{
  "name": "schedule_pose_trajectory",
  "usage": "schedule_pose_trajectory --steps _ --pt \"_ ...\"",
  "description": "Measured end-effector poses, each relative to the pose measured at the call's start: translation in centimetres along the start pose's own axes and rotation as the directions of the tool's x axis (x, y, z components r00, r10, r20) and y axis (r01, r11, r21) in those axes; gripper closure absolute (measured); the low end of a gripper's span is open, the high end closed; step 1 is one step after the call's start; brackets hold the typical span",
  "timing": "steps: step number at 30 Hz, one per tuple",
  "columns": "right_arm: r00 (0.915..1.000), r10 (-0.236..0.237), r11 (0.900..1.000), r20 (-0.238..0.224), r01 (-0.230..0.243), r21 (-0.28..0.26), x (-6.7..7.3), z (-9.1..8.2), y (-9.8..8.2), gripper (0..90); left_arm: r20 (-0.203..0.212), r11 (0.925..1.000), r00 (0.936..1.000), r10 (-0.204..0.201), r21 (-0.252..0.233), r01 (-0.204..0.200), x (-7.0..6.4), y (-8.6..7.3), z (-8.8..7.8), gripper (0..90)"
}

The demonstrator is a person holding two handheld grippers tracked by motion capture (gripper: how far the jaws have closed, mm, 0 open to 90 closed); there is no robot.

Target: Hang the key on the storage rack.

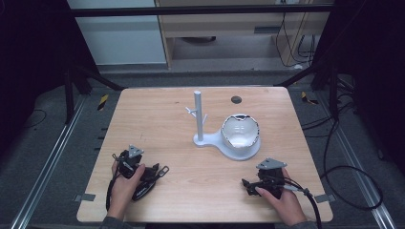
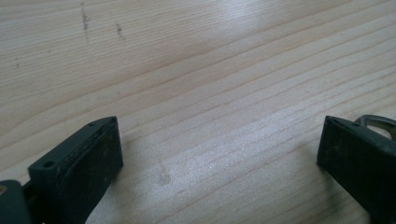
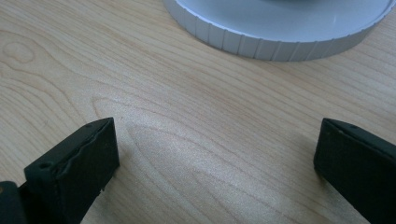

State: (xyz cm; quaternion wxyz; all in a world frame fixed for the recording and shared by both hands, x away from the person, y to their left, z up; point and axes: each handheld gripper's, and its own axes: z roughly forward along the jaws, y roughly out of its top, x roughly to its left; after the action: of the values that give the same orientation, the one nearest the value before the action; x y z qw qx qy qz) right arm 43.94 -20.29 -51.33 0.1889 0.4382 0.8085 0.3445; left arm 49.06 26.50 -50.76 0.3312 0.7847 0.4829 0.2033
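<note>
A white stand (image 1: pixel 198 119) with an upright post and short pegs rises from a pale round base (image 1: pixel 239 149) near the table's middle. A white cup (image 1: pixel 240 130) with a dark rim sits on that base. My left gripper (image 1: pixel 154 173) rests on the table at the front left, held by a hand; its jaws are wide apart over bare wood (image 2: pixel 219 140). My right gripper (image 1: pixel 248 185) rests at the front right, below the base. Its jaws also stand wide apart with nothing between them, and the base's ribbed edge (image 3: pixel 261 44) lies just ahead.
The wooden table (image 1: pixel 157 119) has a dark round hole (image 1: pixel 236 99) near its far edge. Black cables (image 1: pixel 344 191) trail off the right side onto the floor. Metal frame rails run along both sides of the table.
</note>
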Motion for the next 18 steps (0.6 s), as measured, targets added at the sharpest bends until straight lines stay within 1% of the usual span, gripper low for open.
schedule_pose_trajectory --steps 1,2,3,5,8,10,13,15,18 --pt "1.0 -0.001 1.0 -0.001 0.001 0.0 0.0 0.0 0.0 0.5 0.035 0.999 0.999 -0.029 -0.032 0.03 0.3 0.0 -0.3 4.0" --pt "1.0 -0.001 1.0 -0.001 0.001 0.0 0.0 0.0 0.0 0.5 0.035 0.999 0.999 -0.029 -0.032 0.03 0.3 0.0 -0.3 4.5" --pt "1.0 -0.001 1.0 -0.001 0.001 0.0 0.0 0.0 0.0 0.5 0.045 0.998 0.9983 -0.036 -0.05 0.038 0.4 0.1 -0.7 4.5" --pt "1.0 -0.001 1.0 -0.001 0.001 0.0 0.0 0.0 0.0 0.5 0.035 0.9953 0.999 -0.029 -0.091 0.032 0.2 0.4 -1.6 4.0" --pt "1.0 -0.003 1.0 -0.002 0.003 0.0 0.0 0.0 0.0 0.5 0.028 0.9909 0.9995 -0.012 -0.134 0.016 -0.1 0.7 -2.9 3.8" --pt "1.0 -0.003 1.0 -0.003 0.003 0.0 0.0 0.0 0.0 0.4 0.031 0.9907 0.9995 -0.006 -0.136 0.011 -0.3 0.5 -3.7 3.6" --pt "1.0 -0.002 1.0 -0.003 0.002 0.0 0.0 0.0 0.0 0.4 0.041 0.9943 0.9991 0.0 -0.106 0.005 -0.6 0.3 -4.7 3.7" --pt "1.0 -0.002 1.0 -0.003 0.002 0.0 0.0 0.0 0.0 0.4 0.049 0.9959 0.9987 0.012 -0.091 -0.008 -0.8 0.3 -5.2 3.7" --pt "1.0 -0.002 1.0 -0.003 0.002 0.0 0.0 0.0 0.0 0.5 0.064 0.9961 0.9974 0.033 -0.084 -0.028 -1.3 0.5 -5.7 3.8"
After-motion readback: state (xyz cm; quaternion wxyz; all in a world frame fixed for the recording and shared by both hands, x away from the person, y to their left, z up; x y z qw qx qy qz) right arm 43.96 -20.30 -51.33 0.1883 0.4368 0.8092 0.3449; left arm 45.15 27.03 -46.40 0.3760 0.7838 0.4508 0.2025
